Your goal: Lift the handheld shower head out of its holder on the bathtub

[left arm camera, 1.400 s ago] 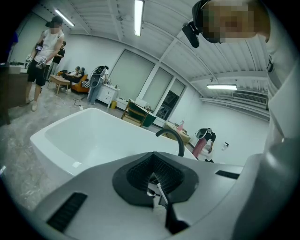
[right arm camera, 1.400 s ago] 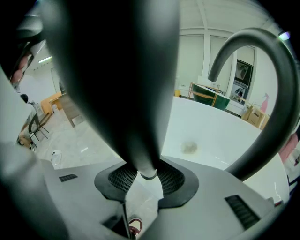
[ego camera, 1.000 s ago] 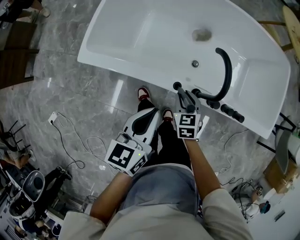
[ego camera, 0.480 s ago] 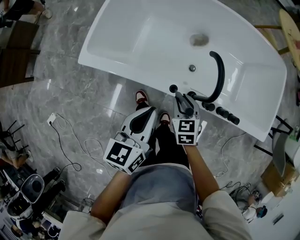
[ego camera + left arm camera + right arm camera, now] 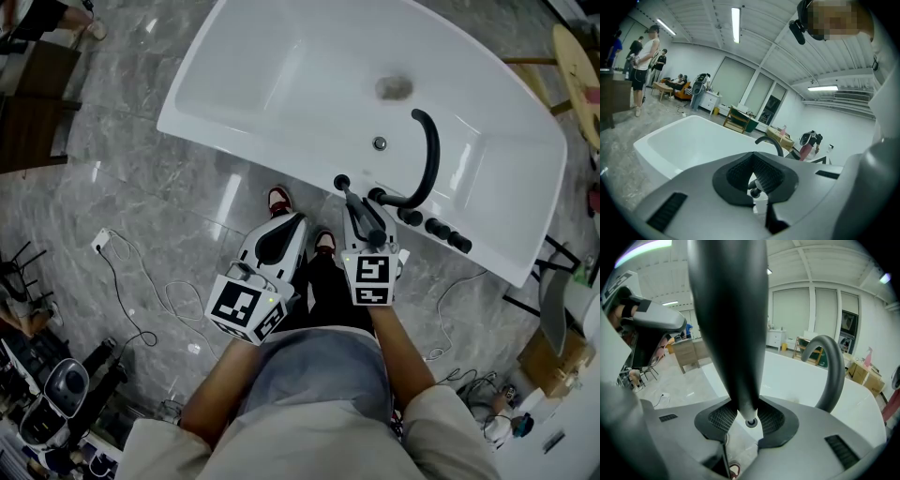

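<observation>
The head view looks steeply down from above the person onto the bathtub (image 5: 281, 84) and the floor. The left gripper view sits low, facing across the tub toward the far wall. The right gripper view looks along its jaws, very near the shower head (image 5: 729, 324), which fills its upper part. All three share the tub's curved spout (image 5: 429, 159).
</observation>
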